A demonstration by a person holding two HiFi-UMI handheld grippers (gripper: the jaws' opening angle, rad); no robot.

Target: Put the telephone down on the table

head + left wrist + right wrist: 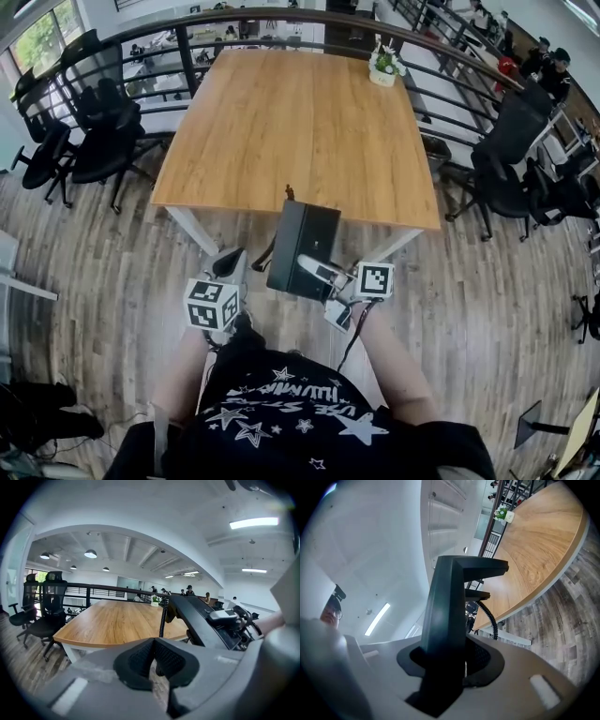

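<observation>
A person stands at the near edge of a bare wooden tabletop [300, 131], a telephone [302, 246] held in the air just short of it, over the floor and not yet touching the wood. The right gripper [324, 274] is clamped on one edge of the black body, which stands tilted and nearly on end in its jaws. The left gripper [228, 264] hangs just beside the telephone with its pads pressed together on nothing. A coiled cord [163, 616] dangles from the far end. The telephone looks like a stiff plastic shell, probably light but smooth enough to slip or swing in a one-sided hold. A grip on the body's edge seems right, never on the cord, and anything loose on top may slide unless the set is levelled first.
</observation>
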